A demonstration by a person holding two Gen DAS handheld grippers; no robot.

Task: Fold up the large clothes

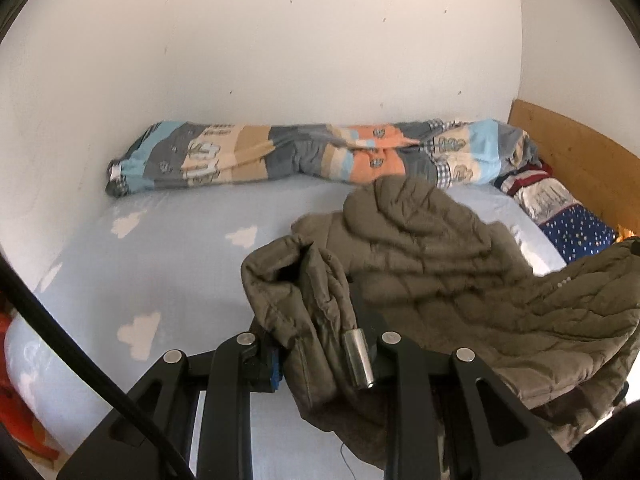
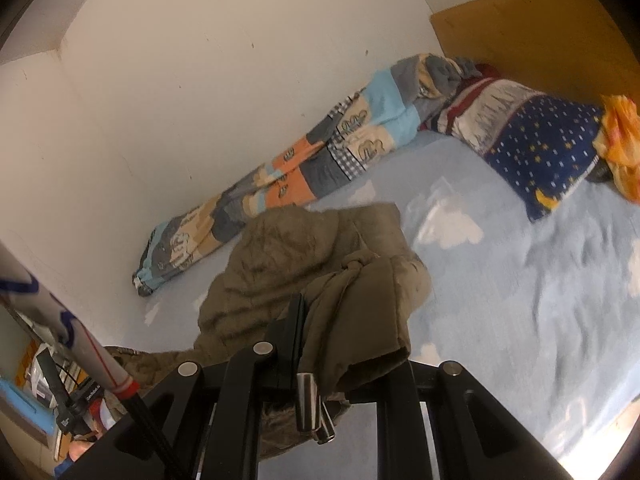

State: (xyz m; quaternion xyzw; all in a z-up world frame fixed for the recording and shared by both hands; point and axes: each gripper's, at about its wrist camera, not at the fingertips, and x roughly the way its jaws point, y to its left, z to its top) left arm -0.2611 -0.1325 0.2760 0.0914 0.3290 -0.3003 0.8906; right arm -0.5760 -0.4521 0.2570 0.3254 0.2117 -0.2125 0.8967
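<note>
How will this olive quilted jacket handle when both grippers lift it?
Likely floppy: the olive quilted jacket droops from the left gripper and right gripper. Probably light, being puffy. Its bulk may resist crisp folds.

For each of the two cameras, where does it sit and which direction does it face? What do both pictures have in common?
Left wrist: on the left gripper, facing across the bed toward the wall; its black fingers clamp the olive jacket.
Right wrist: on the right gripper, tilted, facing the wall and headboard; its fingers clamp the same jacket.
Shared: jacket, rolled patchwork quilt, cloud-print sheet, starry pillow.
</note>
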